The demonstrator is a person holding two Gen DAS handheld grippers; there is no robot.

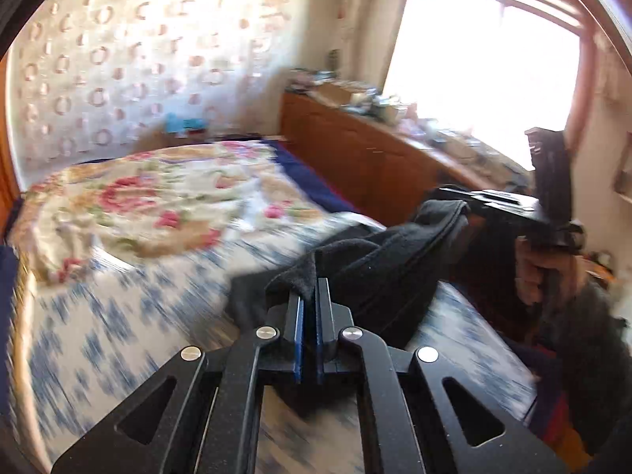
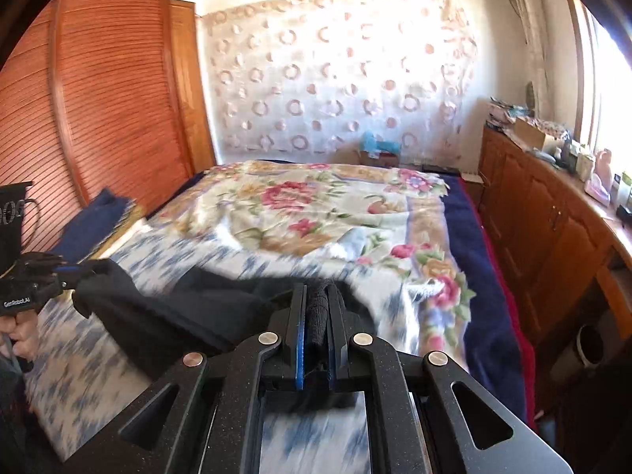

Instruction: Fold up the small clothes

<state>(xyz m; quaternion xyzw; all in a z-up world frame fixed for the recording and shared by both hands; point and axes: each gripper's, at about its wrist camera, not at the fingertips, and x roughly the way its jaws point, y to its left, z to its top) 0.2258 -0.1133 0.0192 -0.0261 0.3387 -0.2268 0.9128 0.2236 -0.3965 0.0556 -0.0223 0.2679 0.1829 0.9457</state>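
Pinching dark garment (image 1: 379, 272) between both jaws

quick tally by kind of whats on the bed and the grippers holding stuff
Dark garment: 1
Floral blanket: 1
Blue-and-white patterned sheet: 1
Grippers, both shut on the dark garment: 2, left gripper and right gripper
Total: 5

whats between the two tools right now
The dark garment hangs stretched between them above the bed, one end pinched in the left tool, the other in the right tool. Both wrist views show this; nothing else lies along that stretch.
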